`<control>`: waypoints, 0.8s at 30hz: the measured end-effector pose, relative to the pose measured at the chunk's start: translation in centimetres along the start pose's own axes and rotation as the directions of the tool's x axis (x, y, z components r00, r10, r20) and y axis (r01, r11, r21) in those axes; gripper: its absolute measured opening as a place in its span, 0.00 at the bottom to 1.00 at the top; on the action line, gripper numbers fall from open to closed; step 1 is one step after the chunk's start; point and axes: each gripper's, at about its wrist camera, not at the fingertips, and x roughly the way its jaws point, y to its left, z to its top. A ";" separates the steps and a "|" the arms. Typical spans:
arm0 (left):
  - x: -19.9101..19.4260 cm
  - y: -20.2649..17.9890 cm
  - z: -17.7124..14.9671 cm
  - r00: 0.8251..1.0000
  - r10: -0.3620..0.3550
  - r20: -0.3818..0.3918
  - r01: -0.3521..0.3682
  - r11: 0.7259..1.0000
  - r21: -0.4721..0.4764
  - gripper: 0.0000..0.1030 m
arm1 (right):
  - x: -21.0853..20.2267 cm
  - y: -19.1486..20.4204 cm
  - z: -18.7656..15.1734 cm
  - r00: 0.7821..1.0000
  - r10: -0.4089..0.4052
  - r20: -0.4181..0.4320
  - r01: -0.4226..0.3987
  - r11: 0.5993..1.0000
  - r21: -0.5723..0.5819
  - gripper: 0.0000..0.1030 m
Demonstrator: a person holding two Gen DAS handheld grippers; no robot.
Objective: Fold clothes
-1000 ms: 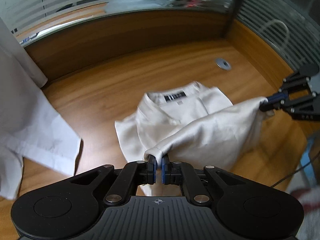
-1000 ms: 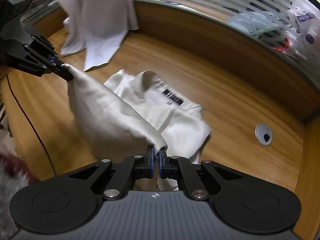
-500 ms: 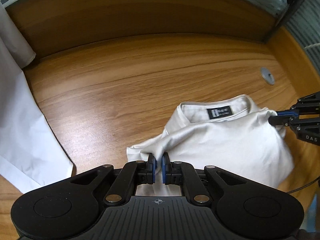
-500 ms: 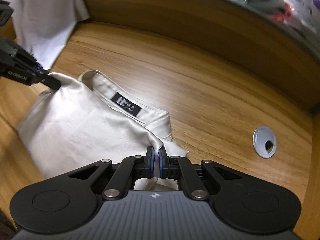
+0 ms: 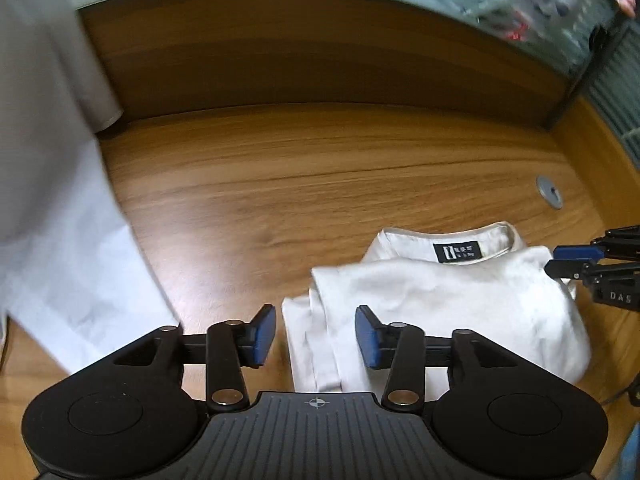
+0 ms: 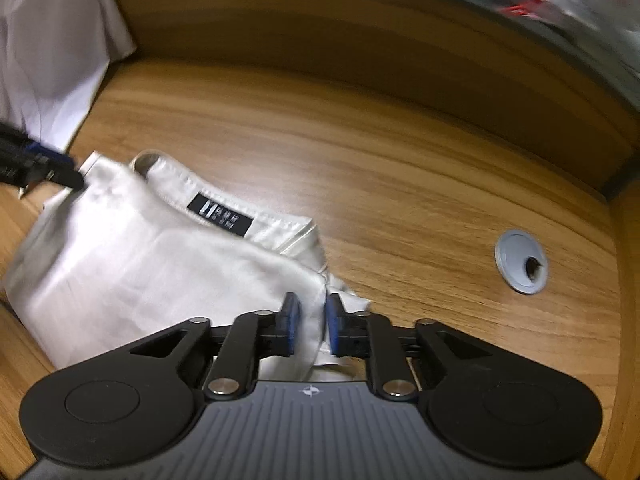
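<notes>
Both grippers opening over shirt (image 5: 440, 292)

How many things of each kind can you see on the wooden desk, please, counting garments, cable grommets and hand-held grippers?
Garments: 2, the folded cream shirt and the white garment at the desk's left edge
Cable grommets: 1, the grey grommet
Hand-held grippers: 2, the left hand-held gripper and the right hand-held gripper, both opening over the shirt's edge
Total: 5
</notes>
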 end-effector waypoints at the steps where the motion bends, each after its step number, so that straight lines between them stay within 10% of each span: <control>1: -0.3 0.2 -0.3 1.000 -0.009 -0.003 0.009 1.000 -0.019 0.52 | -0.5 -0.4 -0.1 1.000 0.001 0.007 -0.002 1.000 0.021 0.33; 11: -0.2 1.2 -2.9 0.995 -0.081 -0.066 0.068 0.983 -0.172 0.67 | -1.9 -4.0 -1.9 0.972 0.230 0.045 -0.233 0.930 0.285 0.86; 24: 0.3 0.8 -3.4 0.989 -0.088 -0.115 0.065 0.979 -0.191 0.72 | 3.3 -4.7 -1.6 0.948 0.319 -0.004 -0.308 0.917 0.255 0.91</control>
